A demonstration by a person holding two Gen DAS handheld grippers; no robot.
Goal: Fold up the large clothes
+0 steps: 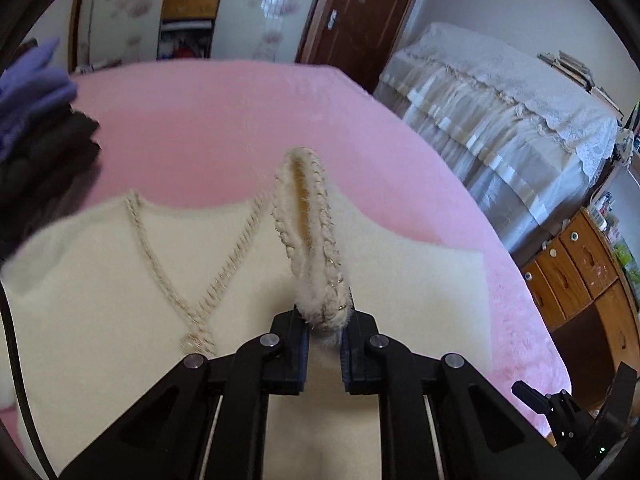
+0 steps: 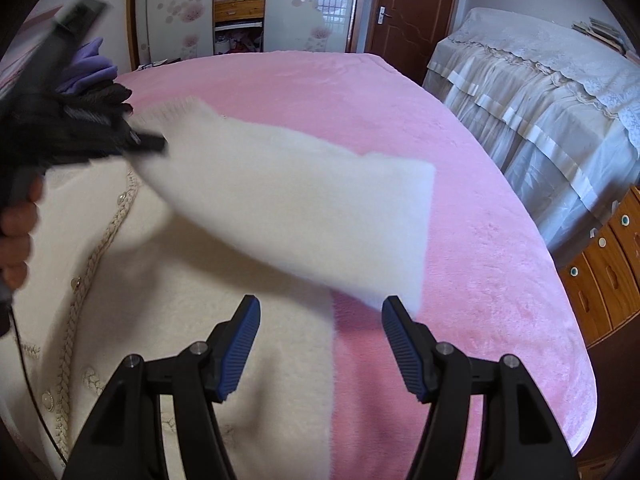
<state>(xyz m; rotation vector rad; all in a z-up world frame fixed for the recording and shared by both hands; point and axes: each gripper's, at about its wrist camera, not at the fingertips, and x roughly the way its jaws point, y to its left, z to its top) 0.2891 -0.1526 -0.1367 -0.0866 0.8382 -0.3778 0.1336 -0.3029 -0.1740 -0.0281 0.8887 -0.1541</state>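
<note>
A fluffy cream cardigan [image 1: 120, 280] with braided trim along its V-neck lies flat on the pink bed cover [image 1: 240, 120]. My left gripper [image 1: 323, 332] is shut on the braided cuff [image 1: 308, 232] of one sleeve, and the cuff loop stands up beyond the pads. In the right wrist view that sleeve [image 2: 300, 208] hangs lifted across the cardigan body [image 2: 160, 320], with the left gripper [image 2: 148, 144] and a hand [image 2: 16, 232] at the left edge. My right gripper [image 2: 322, 344] is open just above the cardigan's side edge and holds nothing. The sleeve's wide end hangs close to its right finger.
A pile of purple and dark clothes [image 1: 36, 120] sits at the bed's far left. A lace-covered piece of furniture [image 2: 540, 100] and wooden drawers [image 2: 608, 280] stand beyond the bed's right edge. A wardrobe and a brown door [image 2: 408, 8] are at the back.
</note>
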